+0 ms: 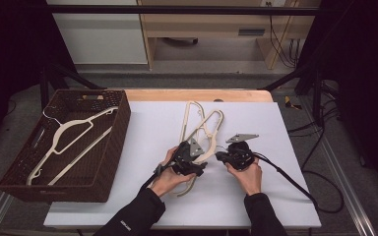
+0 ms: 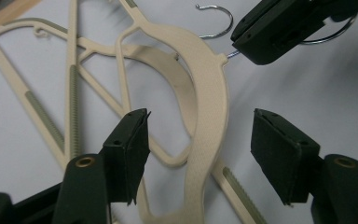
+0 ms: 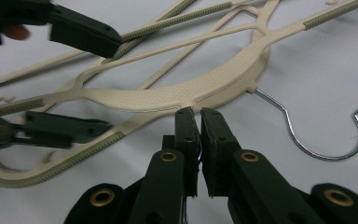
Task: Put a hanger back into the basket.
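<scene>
1. On the white bench [image 1: 285,196], near its middle, 2 cream plastic hangers [image 1: 203,129] are seen lying flat and crossed over each other, their arms tangled.
2. Over the thick curved neck of the top hanger [image 2: 208,116] the left gripper [image 1: 191,156] is poised, its fingers [image 2: 130,149] held wide apart on either side of the neck and not yet touching it.
3. Just beside that neck, near where the wire hook [image 3: 326,135] leaves the plastic, the right gripper [image 1: 237,153] is held with its fingers [image 3: 186,140] pressed almost together and nothing between them.
4. The hangers are judged light, stiff and rather slippery; the thin arms would probably flex or snag if pulled.
5. The broad textured neck is judged the best place for a grip, since it is thick enough for the fingers to close on squarely.
6. The lower hanger, crossed under the top one, stands in the way and may be dragged along when the top one is lifted.
7. At the left of the bench a brown woven basket [image 1: 115,142] already holds 1 hanger [image 1: 71,142], well apart from the grippers.
</scene>
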Demonstrator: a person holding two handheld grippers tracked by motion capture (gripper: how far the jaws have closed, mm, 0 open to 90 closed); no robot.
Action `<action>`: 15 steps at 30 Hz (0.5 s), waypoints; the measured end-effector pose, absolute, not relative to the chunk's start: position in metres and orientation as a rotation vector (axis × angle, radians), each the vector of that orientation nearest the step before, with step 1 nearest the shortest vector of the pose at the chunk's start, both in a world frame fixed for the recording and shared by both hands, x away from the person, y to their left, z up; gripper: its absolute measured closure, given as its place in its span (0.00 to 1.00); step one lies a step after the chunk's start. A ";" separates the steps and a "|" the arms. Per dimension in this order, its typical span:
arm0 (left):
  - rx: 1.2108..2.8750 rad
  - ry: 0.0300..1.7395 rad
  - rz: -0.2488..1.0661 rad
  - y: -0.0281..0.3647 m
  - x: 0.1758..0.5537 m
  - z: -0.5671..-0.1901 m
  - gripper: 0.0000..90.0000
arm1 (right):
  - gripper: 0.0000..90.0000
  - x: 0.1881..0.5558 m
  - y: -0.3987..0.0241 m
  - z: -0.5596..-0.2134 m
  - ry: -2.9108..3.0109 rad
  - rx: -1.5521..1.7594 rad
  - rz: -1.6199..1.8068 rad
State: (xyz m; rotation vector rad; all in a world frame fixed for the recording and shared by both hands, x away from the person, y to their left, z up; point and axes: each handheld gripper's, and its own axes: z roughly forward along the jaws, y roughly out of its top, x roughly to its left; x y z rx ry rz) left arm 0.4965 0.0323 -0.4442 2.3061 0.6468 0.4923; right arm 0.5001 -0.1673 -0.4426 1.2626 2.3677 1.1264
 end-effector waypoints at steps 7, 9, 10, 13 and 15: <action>2.364 0.619 0.488 0.017 0.502 -0.457 0.54 | 0.96 0.500 -0.167 -0.442 2.369 1.270 1.121; 2.370 0.634 0.474 0.015 0.503 -0.459 0.60 | 0.96 0.499 -0.167 -0.441 2.369 1.268 1.122; 2.374 0.639 0.476 0.015 0.504 -0.460 0.63 | 0.96 0.499 -0.167 -0.441 2.371 1.273 1.117; 2.369 0.671 0.448 0.016 0.506 -0.460 0.75 | 0.95 0.499 -0.167 -0.441 2.374 1.266 1.115; 2.365 0.676 0.436 0.018 0.507 -0.460 0.78 | 0.95 0.499 -0.167 -0.440 2.372 1.276 1.118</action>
